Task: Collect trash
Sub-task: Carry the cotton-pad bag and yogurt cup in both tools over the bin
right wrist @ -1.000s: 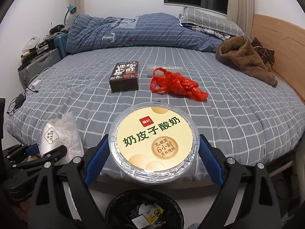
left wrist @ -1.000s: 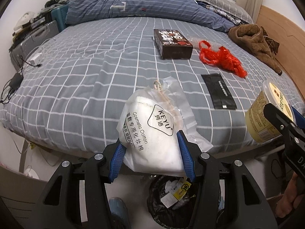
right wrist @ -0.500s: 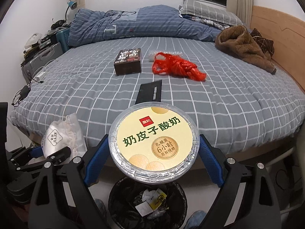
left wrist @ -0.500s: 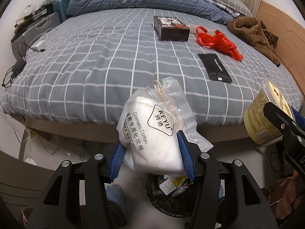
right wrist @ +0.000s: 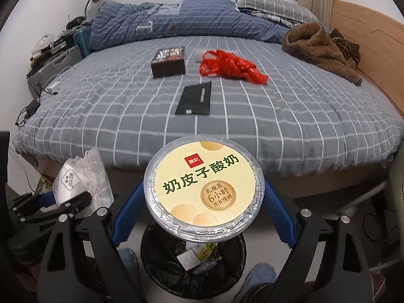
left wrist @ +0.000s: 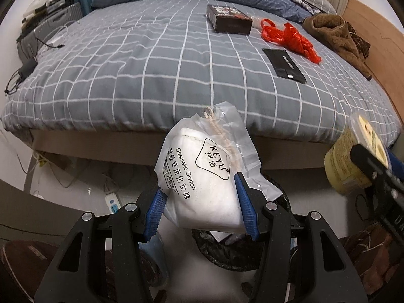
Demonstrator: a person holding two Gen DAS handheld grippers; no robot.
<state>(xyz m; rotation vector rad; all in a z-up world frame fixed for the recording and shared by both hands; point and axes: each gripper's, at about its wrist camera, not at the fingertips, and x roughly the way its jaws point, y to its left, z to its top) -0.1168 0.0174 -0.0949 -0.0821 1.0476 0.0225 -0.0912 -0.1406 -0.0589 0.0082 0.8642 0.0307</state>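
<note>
My left gripper (left wrist: 199, 202) is shut on a white cosmetic cotton bag (left wrist: 202, 171) and holds it above a black-lined trash bin (left wrist: 227, 250) on the floor. My right gripper (right wrist: 202, 214) is shut on a yellow-lidded yogurt cup (right wrist: 203, 188), also over the bin (right wrist: 192, 260). The cup shows at the right in the left wrist view (left wrist: 353, 159); the cotton bag shows at the left in the right wrist view (right wrist: 80, 179). On the bed lie a dark box (right wrist: 169, 61), a red plastic bag (right wrist: 229, 67) and a flat black packet (right wrist: 195, 98).
The grey checked bed (right wrist: 277, 116) fills the view ahead, with a blue duvet (right wrist: 176, 25) and a brown garment (right wrist: 318, 45) at the back. Suitcases and cables (right wrist: 50, 60) stand at the left. A power strip (left wrist: 112, 202) lies on the floor.
Both grippers have pulled back from the bed and tilted down with their loads. The bed edge has receded and the trash bin now shows more fully below them.
</note>
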